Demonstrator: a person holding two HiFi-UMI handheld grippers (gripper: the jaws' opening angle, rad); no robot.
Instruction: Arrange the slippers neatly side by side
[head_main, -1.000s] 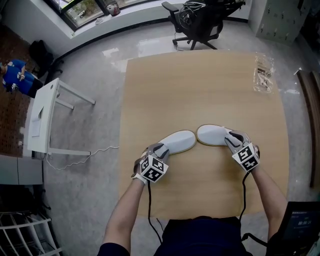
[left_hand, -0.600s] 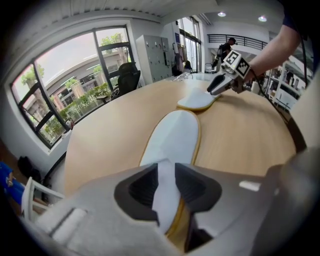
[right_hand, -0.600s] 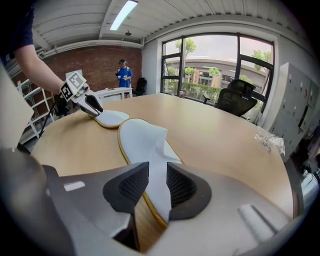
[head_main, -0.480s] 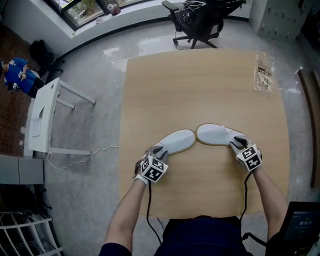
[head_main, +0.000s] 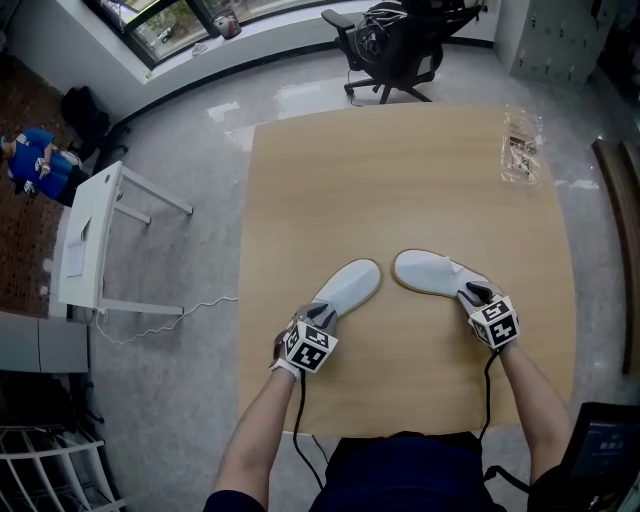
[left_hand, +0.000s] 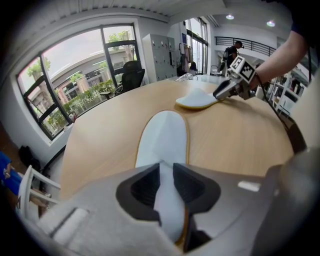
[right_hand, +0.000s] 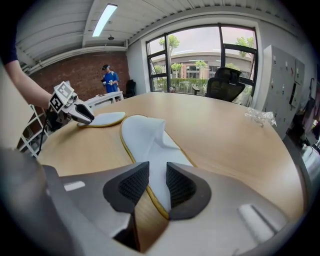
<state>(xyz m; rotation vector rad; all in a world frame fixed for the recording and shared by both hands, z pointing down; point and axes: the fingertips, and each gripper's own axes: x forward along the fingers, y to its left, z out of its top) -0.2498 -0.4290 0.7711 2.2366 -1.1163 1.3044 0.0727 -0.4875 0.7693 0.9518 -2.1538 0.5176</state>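
Slippers, white with tan rims, both lie on the near half of the worktop (head_main: 400, 180), not yet side by side.

Head view. The left slipper (head_main: 347, 286) slants from near left to far right, and the right slipper (head_main: 428, 272) from near right to far left. Their toes are near each other but apart, their heels splayed outward. The left gripper (head_main: 321, 313) and the right gripper (head_main: 471, 294) each take a heel, probably so that each slipper can be swung about its toe into line. A plastic bag (head_main: 521, 145) lies well apart at the far right corner.

Left gripper view. The jaws are closing on the left slipper's heel, which fills the narrow gap so that both pads bear on it. The sole stretches away flat along the worktop. The other pair of jaws shows at far right, on its own slipper.

Right gripper view. The jaws stand narrowly apart, pinching the right slipper's rim and soft upper at the heel. This end hold probably gives leverage for turning.
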